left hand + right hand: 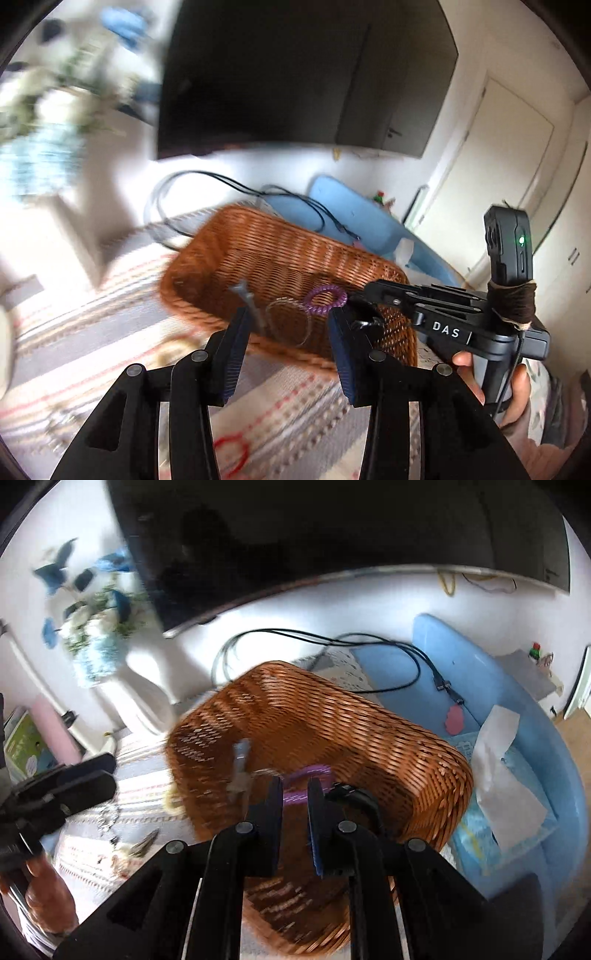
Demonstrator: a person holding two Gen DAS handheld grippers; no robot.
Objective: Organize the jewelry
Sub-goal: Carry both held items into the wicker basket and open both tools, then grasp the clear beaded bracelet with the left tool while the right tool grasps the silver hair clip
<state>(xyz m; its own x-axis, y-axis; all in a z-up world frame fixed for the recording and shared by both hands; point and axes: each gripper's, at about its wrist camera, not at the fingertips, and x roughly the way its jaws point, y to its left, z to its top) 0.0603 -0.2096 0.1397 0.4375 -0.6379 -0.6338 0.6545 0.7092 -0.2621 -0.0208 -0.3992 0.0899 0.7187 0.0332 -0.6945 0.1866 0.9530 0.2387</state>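
A woven brown basket [280, 240] [332, 716] stands on a striped cloth [110, 314]. Inside lie a purple spiral hair tie [326, 288] [306, 770], a grey clip [245, 295] [240, 760] and a thin wire loop [291, 321]. My left gripper [288, 317] [110, 773] is open at the basket's near rim, with nothing between its pads. My right gripper [293, 786] [356, 295] reaches over the basket's right side; a narrow gap shows between its pads. A small black loop [354, 797] hangs by its right finger. A red hair tie [231, 454] lies on the cloth.
Small jewelry pieces [110, 823] and a pale ring [171, 801] lie on the cloth left of the basket. Behind are a dark screen [295, 74], black cables [369, 638], a blue tub [480, 657] with white paper [506, 768], and a flower vase [96, 653].
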